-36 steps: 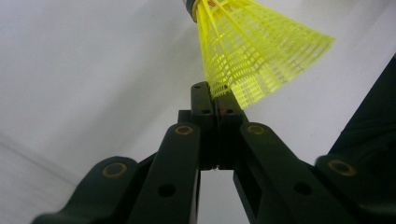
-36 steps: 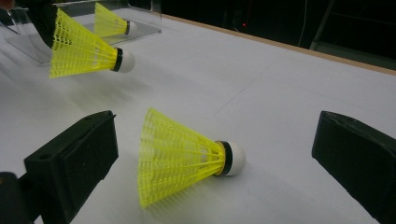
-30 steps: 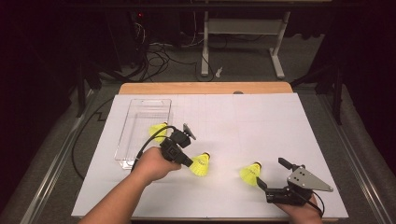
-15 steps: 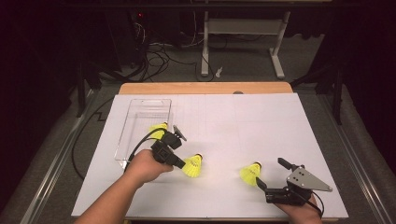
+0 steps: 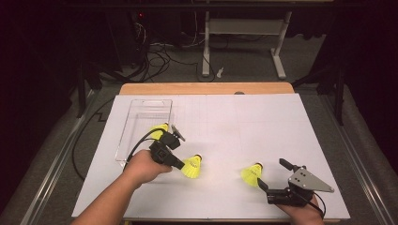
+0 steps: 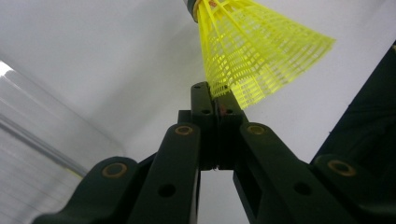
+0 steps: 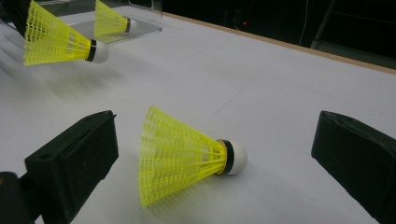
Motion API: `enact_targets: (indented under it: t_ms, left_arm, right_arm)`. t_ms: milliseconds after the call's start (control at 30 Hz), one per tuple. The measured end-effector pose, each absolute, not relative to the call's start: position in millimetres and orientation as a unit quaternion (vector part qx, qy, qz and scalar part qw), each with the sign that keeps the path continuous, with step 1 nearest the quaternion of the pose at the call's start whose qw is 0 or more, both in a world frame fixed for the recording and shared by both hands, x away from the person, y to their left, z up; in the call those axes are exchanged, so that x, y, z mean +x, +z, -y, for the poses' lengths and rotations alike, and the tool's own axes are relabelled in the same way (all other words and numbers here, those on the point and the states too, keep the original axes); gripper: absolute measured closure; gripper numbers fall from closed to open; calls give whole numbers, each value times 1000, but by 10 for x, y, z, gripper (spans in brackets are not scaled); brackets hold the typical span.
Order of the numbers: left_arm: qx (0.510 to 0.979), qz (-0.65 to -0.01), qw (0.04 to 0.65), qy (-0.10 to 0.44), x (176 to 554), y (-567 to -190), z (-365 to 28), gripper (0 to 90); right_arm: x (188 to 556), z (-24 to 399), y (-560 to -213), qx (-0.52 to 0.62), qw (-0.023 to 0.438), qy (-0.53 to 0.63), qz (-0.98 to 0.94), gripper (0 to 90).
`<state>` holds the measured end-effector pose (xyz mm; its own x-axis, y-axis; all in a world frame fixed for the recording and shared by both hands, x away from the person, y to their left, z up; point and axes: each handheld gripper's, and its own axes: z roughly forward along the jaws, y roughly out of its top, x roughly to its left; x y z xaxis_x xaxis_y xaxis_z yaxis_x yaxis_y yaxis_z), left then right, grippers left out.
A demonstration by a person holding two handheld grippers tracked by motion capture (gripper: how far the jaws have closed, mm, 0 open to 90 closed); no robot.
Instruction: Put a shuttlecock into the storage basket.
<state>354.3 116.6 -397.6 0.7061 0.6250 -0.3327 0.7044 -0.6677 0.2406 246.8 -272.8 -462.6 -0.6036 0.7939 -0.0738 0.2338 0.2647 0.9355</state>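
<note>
Surface (image 5: 244,122): white sheet over a wooden top, the wood showing as a strip along the far edge.

Clear tray (image 5: 141,123): transparent, rectangular, on the left part of the surface, long side running away from the person. One yellow shuttlecock (image 5: 158,129) lies at its near right corner, cork pointing away from the left gripper.

Left gripper (image 5: 180,164): black, held in the left hand (image 5: 143,166), just beside the tray's near right corner. Jaws pressed together on the rim of the skirt of a second yellow shuttlecock (image 5: 192,167); in the left gripper view the mesh skirt (image 6: 252,56) fans out above the closed jaw tips, cork end away from them. Whether this shuttlecock touches the surface cannot be told.

Right gripper (image 5: 274,174): black, grey three-cornered plate on top, held in the right hand (image 5: 300,208) at the near right edge of the surface. Jaws spread wide, gripping nothing.

Third yellow shuttlecock (image 5: 251,174): lying on its side on the surface, just ahead of the spread jaws of the right gripper, touching neither; white cork pointing right in the right gripper view (image 7: 187,156).
</note>
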Motion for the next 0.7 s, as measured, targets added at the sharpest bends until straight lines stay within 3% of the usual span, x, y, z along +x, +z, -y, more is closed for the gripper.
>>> enact_targets:
  t_ms: [700]
  left_arm:
    - [907,-372,175,-90,3562,-3528,-1305,897]
  right_arm:
    - [2465,2723,-4627,345,281,498,-744,13]
